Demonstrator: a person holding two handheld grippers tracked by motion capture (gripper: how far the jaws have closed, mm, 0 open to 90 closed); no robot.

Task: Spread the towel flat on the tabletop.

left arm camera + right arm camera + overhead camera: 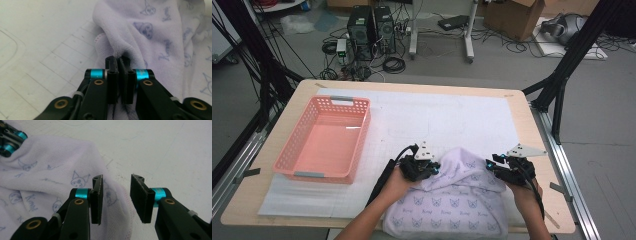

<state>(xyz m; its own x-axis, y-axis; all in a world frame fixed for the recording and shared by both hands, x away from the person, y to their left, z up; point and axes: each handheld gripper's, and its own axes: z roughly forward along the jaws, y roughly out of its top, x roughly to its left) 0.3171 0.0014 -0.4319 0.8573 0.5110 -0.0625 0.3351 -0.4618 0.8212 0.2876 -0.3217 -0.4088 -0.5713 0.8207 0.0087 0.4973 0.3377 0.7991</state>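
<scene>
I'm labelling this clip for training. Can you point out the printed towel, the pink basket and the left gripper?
Printed towel (452,200), high view, on its top fold.
Pink basket (362,131), high view, on its right wall.
Left gripper (119,60), left gripper view, between its fingers, pinched on the towel's edge.

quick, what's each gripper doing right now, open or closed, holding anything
Left gripper: closed on a fold of the towel.
Right gripper: open, holding nothing; the towel's edge lies by one finger.
</scene>
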